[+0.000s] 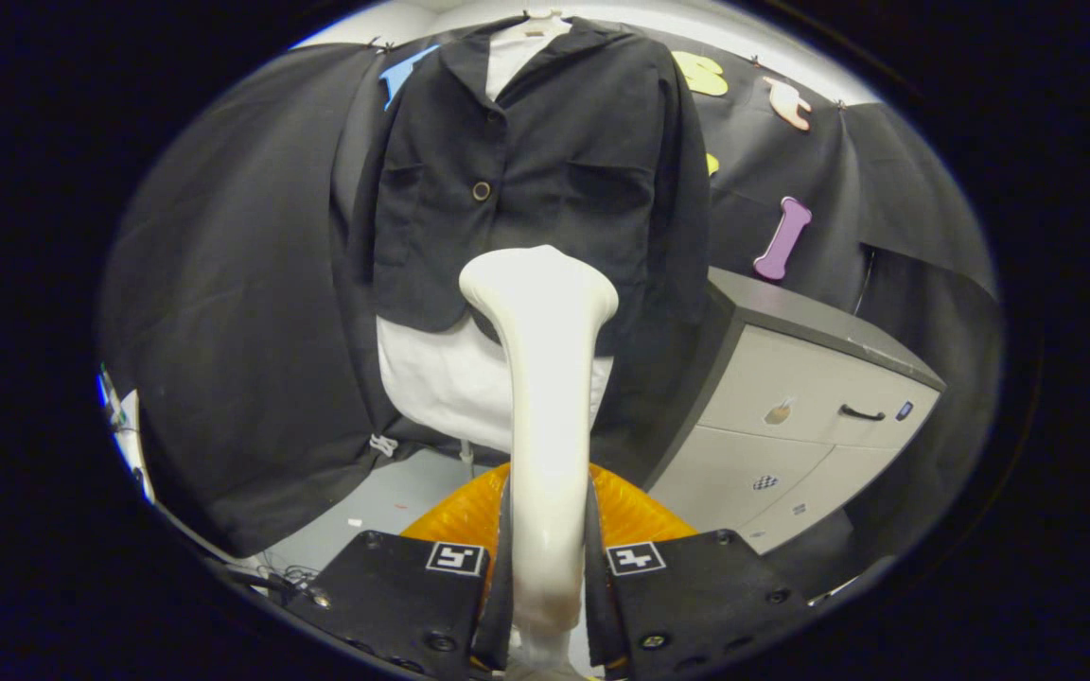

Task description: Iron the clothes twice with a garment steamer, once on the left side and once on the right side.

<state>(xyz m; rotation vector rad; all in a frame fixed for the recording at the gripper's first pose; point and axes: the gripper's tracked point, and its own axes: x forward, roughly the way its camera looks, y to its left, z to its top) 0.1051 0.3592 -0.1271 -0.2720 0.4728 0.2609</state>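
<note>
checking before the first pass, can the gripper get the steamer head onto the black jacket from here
Probably yes. The gripper is shut on the garment steamer, whose head points at the black jacket hanging just beyond; nothing stands between them.

Black cloth [223, 312] drapes the whole back wall of the booth, pinned along its top edge against a pale wall [772, 47] above. Off to the right stands a cabinet [819, 397], dark grey on top, light-fronted drawers stacked below, a dark handle [862, 413] on the upper one. Down low, a pale grey floor [384, 501] shows beneath the hem of the cloth, with a few cables [280, 572] lying there.
</note>
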